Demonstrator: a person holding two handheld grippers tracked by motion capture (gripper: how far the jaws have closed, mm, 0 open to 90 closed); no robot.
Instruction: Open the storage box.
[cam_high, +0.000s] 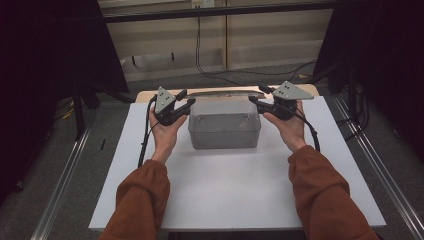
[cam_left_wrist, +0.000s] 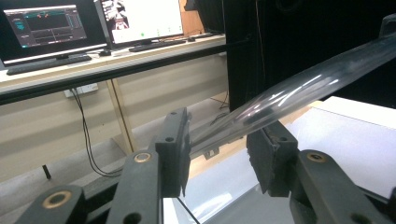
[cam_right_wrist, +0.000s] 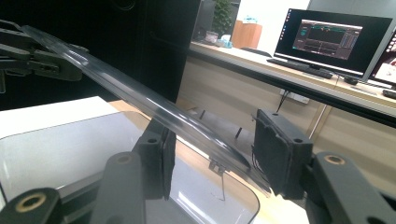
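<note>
A clear plastic box stands open at the back middle of the white tabletop. Its clear lid hangs in the air above the box's far edge, seen nearly edge-on. My left gripper is shut on the lid's left end and my right gripper on its right end. In the left gripper view the lid runs from between the pads toward the other gripper. In the right gripper view the lid sits between the two black pads, with the left gripper at its far end.
The white tabletop drops off at the left and right to floor rails. Dark curtains hang on both sides. A desk with monitors and cables stands beyond the table's far edge.
</note>
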